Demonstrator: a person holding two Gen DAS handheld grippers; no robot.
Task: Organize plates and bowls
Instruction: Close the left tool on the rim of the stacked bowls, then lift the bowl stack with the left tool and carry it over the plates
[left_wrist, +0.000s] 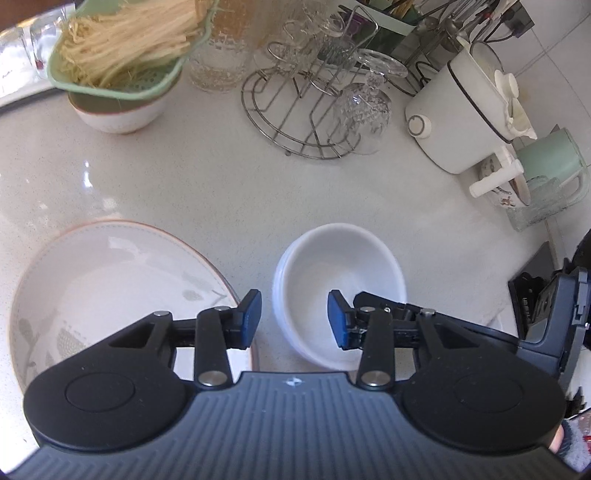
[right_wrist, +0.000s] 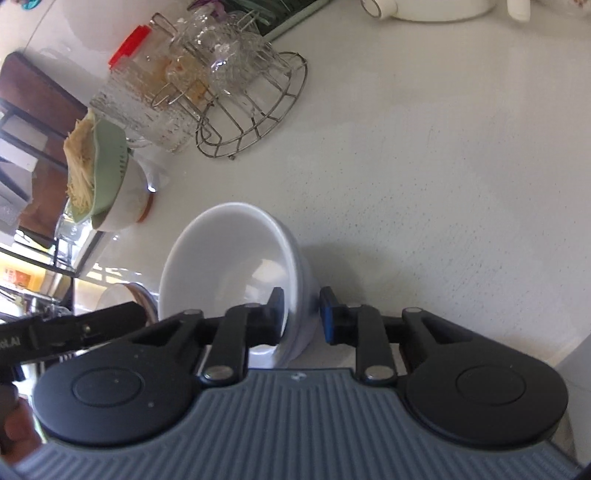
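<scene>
A white bowl stack (left_wrist: 340, 291) sits on the pale counter, with a large patterned plate (left_wrist: 110, 295) to its left. My left gripper (left_wrist: 294, 320) is open and empty, hovering above the bowl's near left rim. In the right wrist view my right gripper (right_wrist: 301, 315) straddles the rim of the white bowl (right_wrist: 229, 266), one finger inside and one outside, with a small gap showing at the outer pad. The right gripper's body shows at the right edge of the left wrist view (left_wrist: 554, 314).
A green strainer of noodles on a bowl (left_wrist: 122, 70) stands at the back left. A wire rack with glasses (left_wrist: 317, 99) is behind the bowls. A white pot (left_wrist: 461, 114), a green mug (left_wrist: 550, 162) and a glass dish stand at the right.
</scene>
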